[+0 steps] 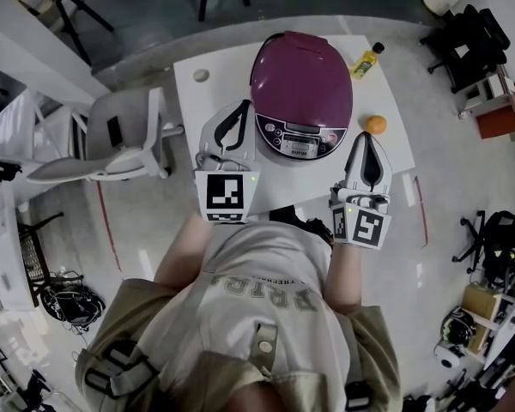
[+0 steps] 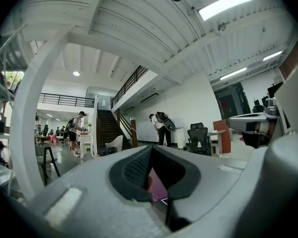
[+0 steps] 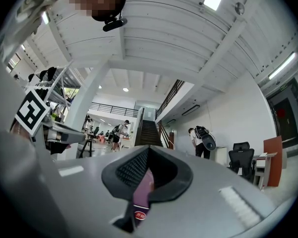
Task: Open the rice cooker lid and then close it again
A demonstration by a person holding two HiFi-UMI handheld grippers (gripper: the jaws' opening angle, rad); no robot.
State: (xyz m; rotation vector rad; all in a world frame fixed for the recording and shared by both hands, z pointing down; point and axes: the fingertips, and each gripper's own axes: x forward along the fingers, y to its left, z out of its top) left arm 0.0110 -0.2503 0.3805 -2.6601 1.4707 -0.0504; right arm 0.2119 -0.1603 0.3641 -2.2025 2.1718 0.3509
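A rice cooker with a maroon lid [image 1: 300, 75] stands on the white table [image 1: 219, 88], lid down, its control panel [image 1: 302, 137] facing me. My left gripper [image 1: 242, 107] is shut and empty, with its tips just left of the cooker's front. My right gripper [image 1: 366, 137] is also shut and empty, to the right of the panel. Past the closed tips in the left gripper view [image 2: 150, 151], a maroon sliver of the cooker [image 2: 157, 185] shows. The right gripper view [image 3: 148, 151] shows the same maroon body [image 3: 144, 187] and a red button [image 3: 139, 215].
An orange [image 1: 376, 124] lies on the table close to my right gripper's tip. A yellow bottle [image 1: 367, 60] lies at the far right corner and a small round disc [image 1: 201, 75] at the far left. A grey office chair [image 1: 112, 148] stands left of the table.
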